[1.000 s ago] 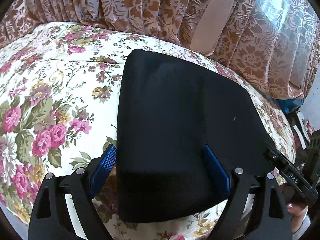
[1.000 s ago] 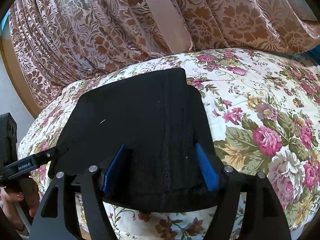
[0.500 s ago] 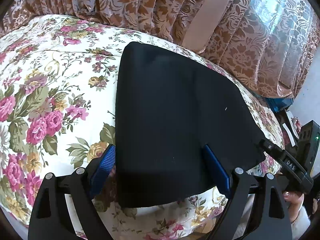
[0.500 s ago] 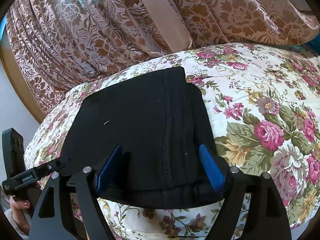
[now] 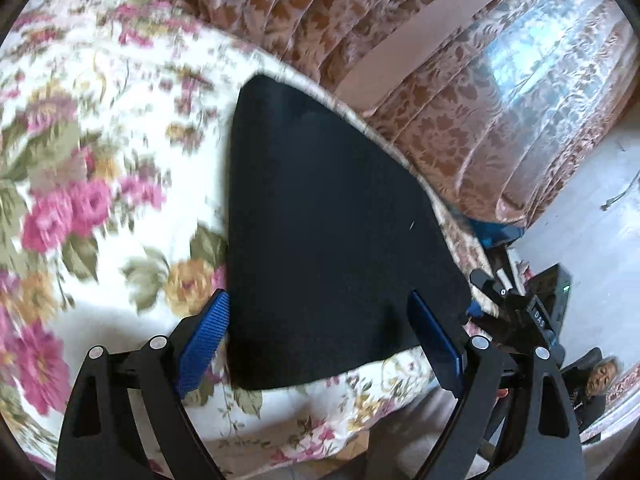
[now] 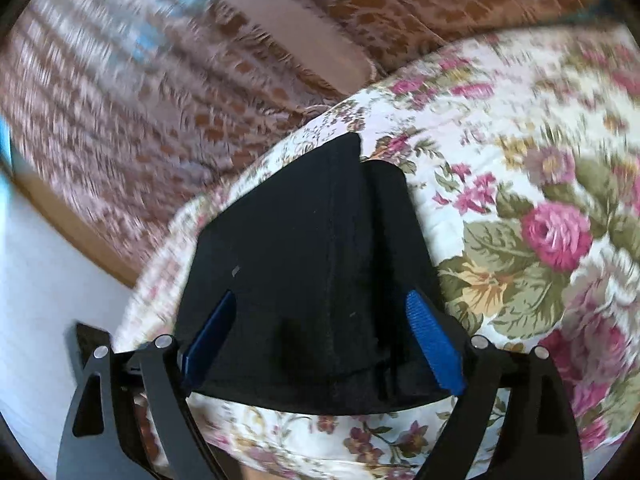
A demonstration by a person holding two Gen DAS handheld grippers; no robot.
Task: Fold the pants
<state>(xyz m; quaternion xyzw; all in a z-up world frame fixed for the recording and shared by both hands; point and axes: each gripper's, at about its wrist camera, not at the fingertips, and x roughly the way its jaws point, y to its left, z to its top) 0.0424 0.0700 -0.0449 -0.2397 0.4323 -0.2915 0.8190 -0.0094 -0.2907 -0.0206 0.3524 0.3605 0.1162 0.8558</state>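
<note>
The black pants (image 5: 320, 220) lie folded into a flat bundle on the floral bed cover (image 5: 100, 160). My left gripper (image 5: 320, 336) is open, its blue-padded fingers (image 5: 204, 336) wide apart over the bundle's near edge, gripping nothing. In the right wrist view the same pants (image 6: 304, 264) show a lengthwise seam and stacked layers. My right gripper (image 6: 324, 336) is open too, fingers (image 6: 434, 344) apart above the near edge. The right gripper also shows in the left wrist view (image 5: 516, 304), at the bundle's right corner.
Brown patterned curtains (image 5: 440, 100) hang behind the bed. The bed's near edge (image 5: 320, 440) drops off just below the pants. A pale floor (image 5: 592, 240) and a seated person (image 5: 596, 380) are at the right. A wooden frame (image 6: 72, 220) and white wall lie left in the right view.
Both grippers have pulled back and tilted away from the pants, so the bundle sits farther off and more bed edge shows. Both views are motion-blurred. The pants stay put.
</note>
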